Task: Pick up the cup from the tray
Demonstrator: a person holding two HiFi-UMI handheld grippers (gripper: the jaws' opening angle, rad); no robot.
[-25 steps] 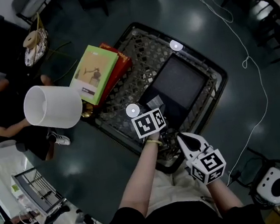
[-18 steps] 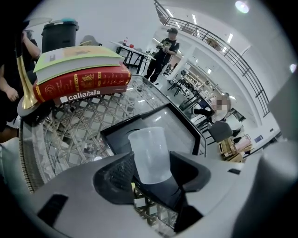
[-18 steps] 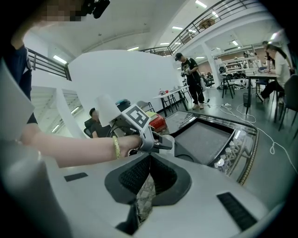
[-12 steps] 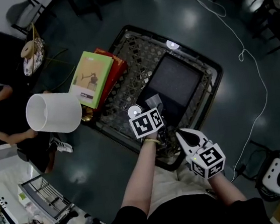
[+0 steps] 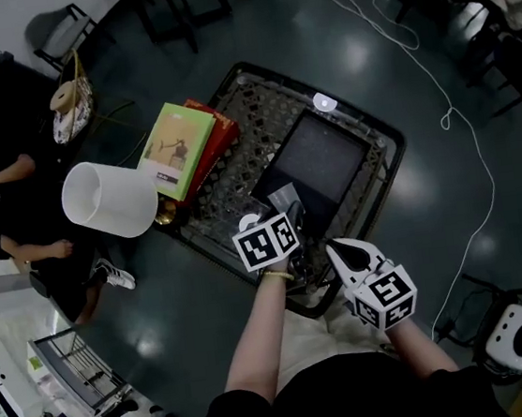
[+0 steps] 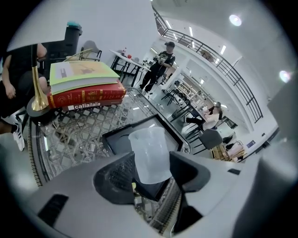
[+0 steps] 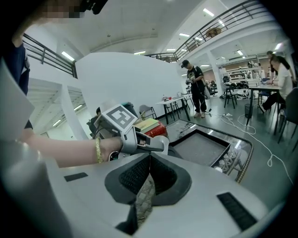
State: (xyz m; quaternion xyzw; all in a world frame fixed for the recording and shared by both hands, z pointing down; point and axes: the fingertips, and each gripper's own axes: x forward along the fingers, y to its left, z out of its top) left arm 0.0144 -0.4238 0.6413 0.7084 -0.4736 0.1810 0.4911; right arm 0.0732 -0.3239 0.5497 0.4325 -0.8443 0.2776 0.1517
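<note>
**Cup gripped at the tray's near edge**

The tray [image 5: 325, 155] lies flat. Just off its near side, the right gripper [image 7: 149, 174] is closed and empty. The left gripper [image 6: 151, 173], jaws wide, pinches the upright cup [image 6: 149, 155]. Lift straight up and squeeze gently.

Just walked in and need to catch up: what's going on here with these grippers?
A person holds a gripper in each hand over a mesh table. The left gripper is clamped on a translucent cup at the near edge of the dark tray. Whether the cup is lifted yet is unclear. The right gripper is shut and empty, held alongside.
</note>
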